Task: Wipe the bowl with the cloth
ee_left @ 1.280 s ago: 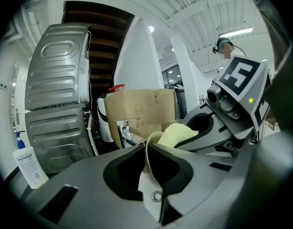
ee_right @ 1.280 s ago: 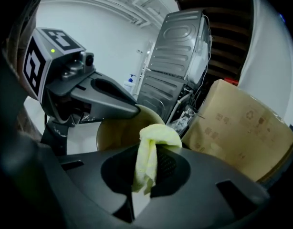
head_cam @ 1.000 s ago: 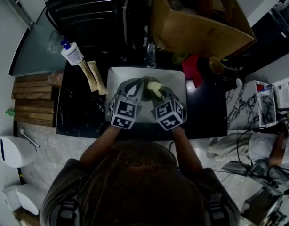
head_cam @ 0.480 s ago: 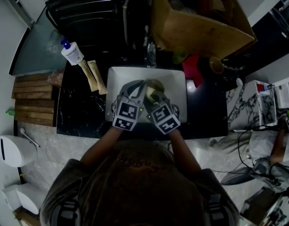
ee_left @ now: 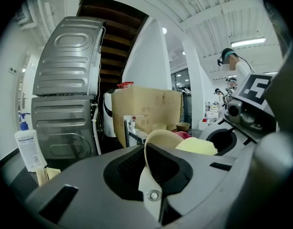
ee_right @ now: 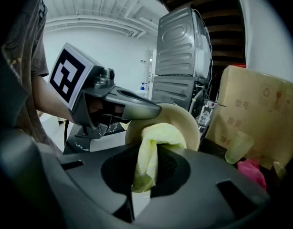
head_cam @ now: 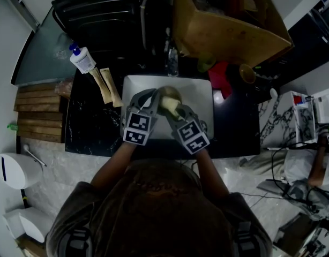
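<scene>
A cream bowl [head_cam: 170, 97] is held on edge above the white sink [head_cam: 199, 90]. My left gripper [head_cam: 154, 98] is shut on the bowl's rim; in the left gripper view the bowl [ee_left: 158, 144] rises from between the jaws. My right gripper [head_cam: 172, 110] is shut on a yellow-green cloth [ee_right: 153, 147], which is pressed into the bowl [ee_right: 184, 120]. In the left gripper view the cloth [ee_left: 196, 146] shows just behind the bowl. The left gripper [ee_right: 151, 110] reaches over the bowl's rim in the right gripper view.
A tap [head_cam: 171, 62] stands behind the sink. A soap pump bottle [head_cam: 82, 60] and two brown packets [head_cam: 105, 85] lie left on the dark counter. A big cardboard box [head_cam: 229, 23], a pink cloth [head_cam: 220, 79], a green cup [ee_right: 238, 147] and a small brown bowl [head_cam: 245, 74] are at the right.
Both grippers have shifted a little left over the sink. The bowl has turned and the cloth has slid across its inside.
</scene>
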The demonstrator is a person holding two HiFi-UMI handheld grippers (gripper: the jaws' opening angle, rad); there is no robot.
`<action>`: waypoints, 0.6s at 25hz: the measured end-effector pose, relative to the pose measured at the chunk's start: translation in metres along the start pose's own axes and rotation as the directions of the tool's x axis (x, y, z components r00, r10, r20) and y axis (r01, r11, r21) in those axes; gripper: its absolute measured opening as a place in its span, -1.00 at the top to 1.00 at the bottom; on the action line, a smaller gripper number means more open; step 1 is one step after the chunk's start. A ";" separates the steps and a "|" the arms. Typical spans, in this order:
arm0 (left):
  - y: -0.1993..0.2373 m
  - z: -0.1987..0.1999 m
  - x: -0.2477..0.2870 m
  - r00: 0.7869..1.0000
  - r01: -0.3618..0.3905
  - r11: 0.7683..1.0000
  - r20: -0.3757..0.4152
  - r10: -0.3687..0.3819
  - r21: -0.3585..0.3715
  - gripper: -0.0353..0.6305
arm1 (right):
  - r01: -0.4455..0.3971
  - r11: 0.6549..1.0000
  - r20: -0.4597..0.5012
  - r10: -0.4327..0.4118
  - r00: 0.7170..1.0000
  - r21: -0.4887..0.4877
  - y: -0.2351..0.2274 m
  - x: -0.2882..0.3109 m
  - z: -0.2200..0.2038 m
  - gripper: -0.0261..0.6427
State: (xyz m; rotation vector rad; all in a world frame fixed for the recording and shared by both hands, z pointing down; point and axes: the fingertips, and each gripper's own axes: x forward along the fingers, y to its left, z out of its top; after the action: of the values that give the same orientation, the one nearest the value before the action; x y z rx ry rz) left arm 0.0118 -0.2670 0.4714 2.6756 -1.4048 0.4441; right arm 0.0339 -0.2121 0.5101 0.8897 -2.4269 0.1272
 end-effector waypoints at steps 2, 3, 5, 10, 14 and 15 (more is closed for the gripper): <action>0.006 -0.005 -0.001 1.000 -0.011 1.000 -0.010 0.011 -0.007 0.81 | 0.011 1.000 0.014 -0.011 1.000 0.022 -0.006 -0.006 -0.004 0.86; 0.009 -0.007 -0.002 1.000 -0.016 1.000 -0.015 0.016 -0.010 0.81 | 0.015 0.999 0.024 -0.016 1.000 0.034 -0.009 -0.009 -0.004 0.87; 0.014 -0.013 -0.003 0.999 -0.029 0.999 -0.027 0.028 -0.017 0.81 | 0.024 0.998 0.039 -0.027 0.999 0.056 -0.016 -0.016 -0.006 0.86; 0.034 -0.029 -0.010 0.996 -0.068 0.997 -0.063 0.065 -0.042 0.81 | 0.086 0.985 0.012 -0.089 0.996 0.147 -0.041 -0.036 -0.036 0.86; 0.050 -0.040 -0.014 0.992 -0.101 0.993 -0.086 0.095 -0.064 0.82 | 0.152 0.945 -0.034 -0.148 0.988 0.288 -0.063 -0.047 -0.071 0.87; 0.051 -0.042 -0.014 0.991 -0.105 0.992 -0.090 0.099 -0.065 0.82 | 0.158 0.937 -0.035 -0.155 0.987 0.313 -0.065 -0.049 -0.075 0.86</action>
State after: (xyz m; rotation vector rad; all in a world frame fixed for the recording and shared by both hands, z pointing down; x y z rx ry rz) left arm -0.0467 -0.2761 0.5044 2.5066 -1.5087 0.5036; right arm 0.1403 -0.2151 0.5421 1.2156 -2.3523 0.4693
